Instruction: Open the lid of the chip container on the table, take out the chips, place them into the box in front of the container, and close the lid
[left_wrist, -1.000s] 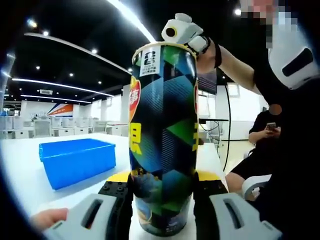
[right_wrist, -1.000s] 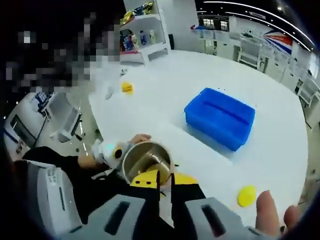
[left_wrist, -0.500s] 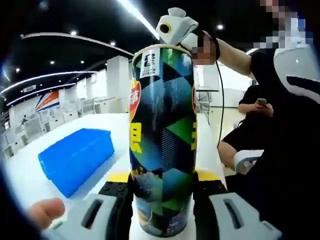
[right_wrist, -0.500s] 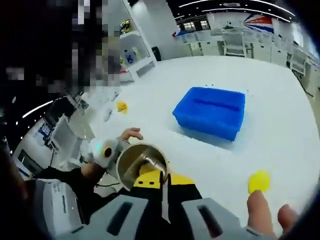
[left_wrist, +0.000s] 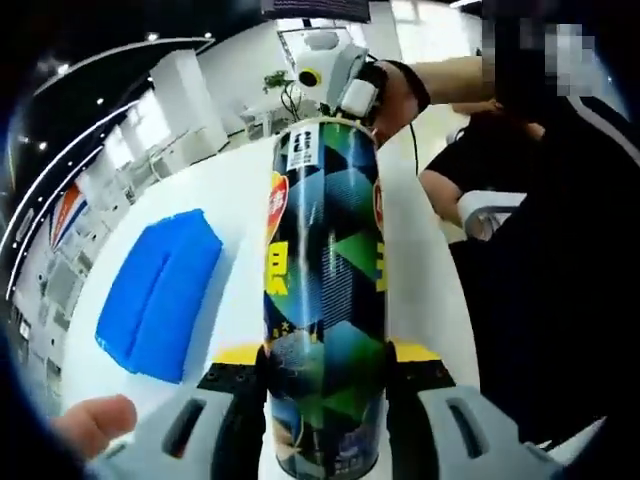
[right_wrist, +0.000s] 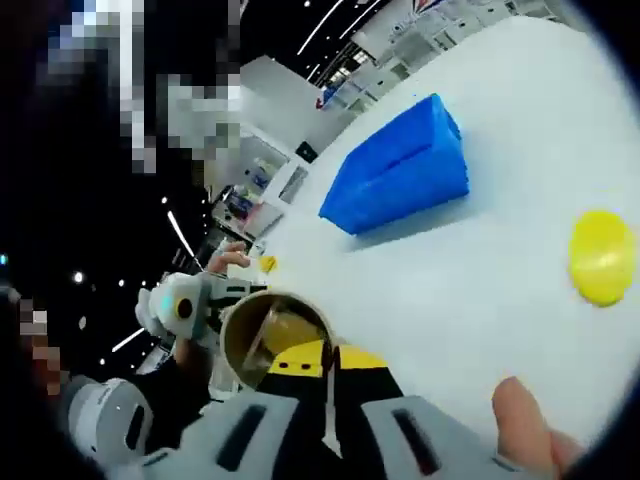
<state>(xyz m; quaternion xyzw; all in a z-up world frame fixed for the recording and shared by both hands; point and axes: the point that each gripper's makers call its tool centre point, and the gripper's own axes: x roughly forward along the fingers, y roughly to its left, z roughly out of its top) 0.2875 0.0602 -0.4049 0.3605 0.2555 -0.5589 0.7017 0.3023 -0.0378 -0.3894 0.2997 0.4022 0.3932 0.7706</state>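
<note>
left tongs (left_wrist: 325, 385) clamp the chip container (left_wrist: 325, 290); right tongs (right_wrist: 325, 375), pressed closed, hover at its open mouth. i'd tip slowly toward the blue box (left_wrist: 160, 295), lid (right_wrist: 603, 257) waiting on the surface (right_wrist: 480, 270).

Small yellow object (right_wrist: 267, 263) on white table (right_wrist: 520, 180)

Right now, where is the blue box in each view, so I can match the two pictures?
Left gripper view: the blue box lies at left on the white table, beside the chip container.
Right gripper view: it lies at upper centre.
Shared landmark: the chip container, seen there from above with its mouth open.
</note>
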